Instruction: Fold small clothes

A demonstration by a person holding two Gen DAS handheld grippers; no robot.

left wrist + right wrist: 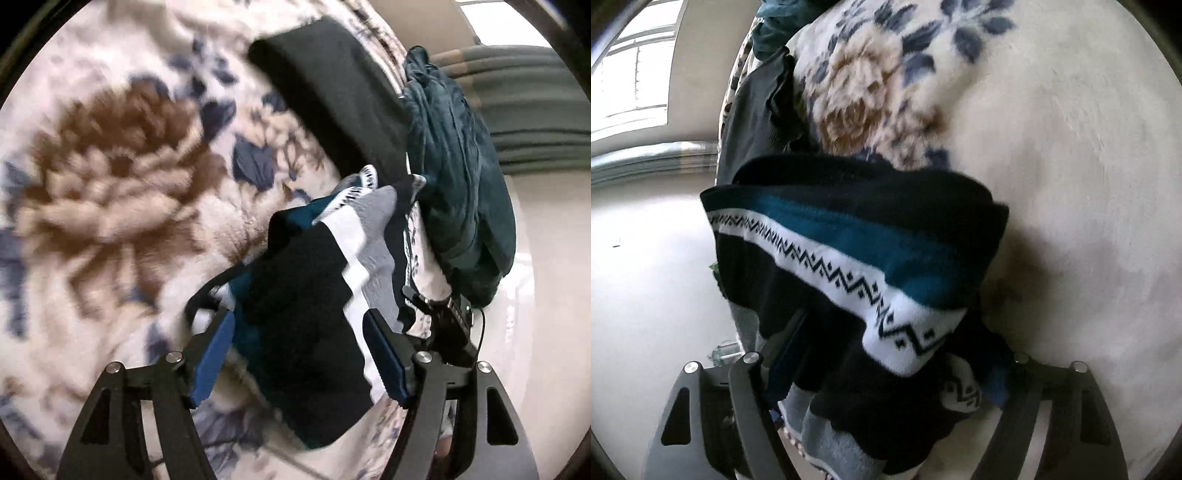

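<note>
Knitted striped garment point(306, 295) hangs mid-fold above the floral blanket point(110, 166); left gripper point(299, 354) spread around it, right gripper point(886, 387) pinching unclear. Next: lay flat toward twelve o'clock.

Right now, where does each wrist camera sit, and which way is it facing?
Left wrist: on the left gripper, looking along its open blue-padded fingers at the striped garment over the floral blanket.
Right wrist: on the right gripper, facing the same garment, which hides its fingertips.
Shared: garment, blanket, teal cloth.
</note>
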